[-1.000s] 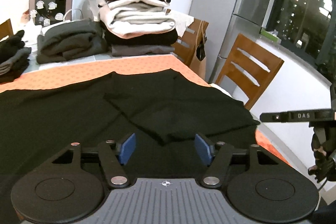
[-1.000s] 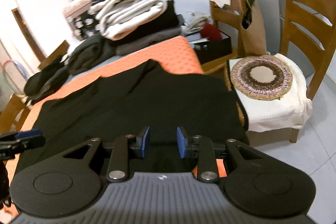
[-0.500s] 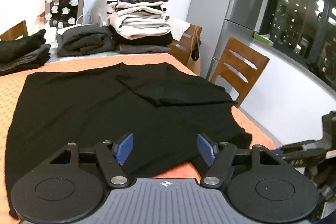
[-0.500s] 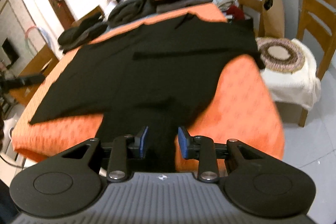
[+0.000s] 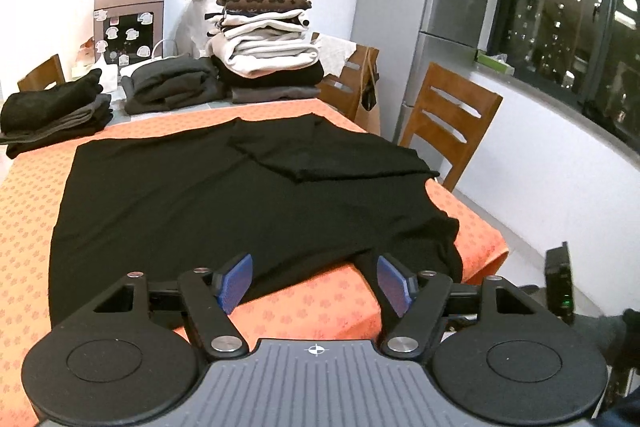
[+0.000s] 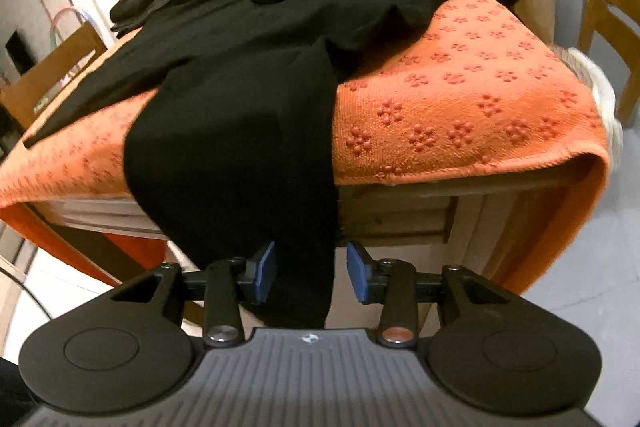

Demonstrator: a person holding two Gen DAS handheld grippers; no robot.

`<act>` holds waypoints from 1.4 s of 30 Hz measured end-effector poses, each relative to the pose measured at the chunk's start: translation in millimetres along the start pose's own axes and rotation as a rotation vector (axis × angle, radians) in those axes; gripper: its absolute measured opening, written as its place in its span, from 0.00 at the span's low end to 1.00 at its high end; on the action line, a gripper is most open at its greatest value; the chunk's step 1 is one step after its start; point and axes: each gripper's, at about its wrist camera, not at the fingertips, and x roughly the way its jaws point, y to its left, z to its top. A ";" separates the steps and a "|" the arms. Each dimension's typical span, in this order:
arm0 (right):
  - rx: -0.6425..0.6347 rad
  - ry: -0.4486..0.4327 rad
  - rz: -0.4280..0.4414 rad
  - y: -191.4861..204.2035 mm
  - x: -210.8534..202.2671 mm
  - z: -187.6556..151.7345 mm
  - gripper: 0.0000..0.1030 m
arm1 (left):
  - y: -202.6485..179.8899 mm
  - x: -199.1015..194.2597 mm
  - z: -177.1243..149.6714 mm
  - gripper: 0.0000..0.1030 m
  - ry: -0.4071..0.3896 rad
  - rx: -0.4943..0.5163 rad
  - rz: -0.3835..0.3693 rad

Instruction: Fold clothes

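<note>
Since the earlier frame, both grippers have drawn back from over the garment point(image 5: 224, 195) to the table's near edge, the right sinking below it. Garment lies flat on the orange cloth point(image 5: 24, 227); one sleeve point(image 6: 248, 167) hangs over the edge, between the right gripper's point(image 6: 311, 277) pads, whose jaws have just been opening and do not press it. Left gripper point(image 5: 314, 281): jaws spread, empty, above bare cloth. Folded stacks point(image 5: 268, 43) sit far beyond the fingers; chairs point(image 5: 448, 123) flank the right.
</note>
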 end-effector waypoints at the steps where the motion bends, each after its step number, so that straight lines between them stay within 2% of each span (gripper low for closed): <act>1: -0.017 -0.009 0.008 -0.4 4.7 -1.4 0.45 | -0.7 -1.8 -1.4 0.70 0.002 0.001 0.003; 3: -0.048 -0.008 0.037 -1.9 13.9 -3.8 0.43 | -1.8 -5.1 -2.7 0.69 0.002 0.007 0.006; 4: -0.061 -0.006 0.059 -2.9 17.1 -4.8 0.33 | -2.2 -6.5 -3.3 0.69 0.001 0.010 0.007; 5: -0.068 -0.006 0.090 -3.8 18.2 -5.9 0.08 | -2.4 -7.7 -3.7 0.70 -0.002 0.012 0.009; 6: -0.076 -0.007 0.121 -4.7 19.3 -6.9 0.02 | -2.7 -8.8 -4.2 0.70 -0.005 0.013 0.011; 10: -0.086 0.001 0.252 -2.3 -0.6 -4.2 0.02 | -1.8 -12.0 -7.0 0.70 -0.018 -0.001 0.019; 15: -0.075 -0.050 0.428 9.1 -56.0 21.8 0.02 | -1.5 -9.3 -10.2 0.70 -0.027 -0.028 0.016; 20: -0.031 -0.141 0.550 16.7 -89.7 79.0 0.02 | 1.8 -2.4 -9.4 0.70 -0.027 -0.084 0.010; 24: 0.011 -0.175 0.592 11.5 -91.9 130.8 0.02 | 3.2 2.7 0.2 0.70 -0.043 -0.098 0.011; 28: 0.073 -0.195 0.591 -3.1 -72.4 186.6 0.02 | 9.0 12.9 14.0 0.71 -0.067 -0.122 0.048; 34: 0.177 -0.109 0.440 -30.7 0.2 245.2 0.02 | 17.8 35.0 32.8 0.71 -0.072 -0.157 0.083; 39: 0.238 0.006 0.323 -48.6 63.8 248.3 0.03 | 18.6 54.1 34.8 0.71 -0.040 -0.180 0.095; 42: 0.249 0.065 0.291 -54.3 79.4 239.4 0.07 | 18.0 59.3 31.9 0.71 -0.024 -0.184 0.103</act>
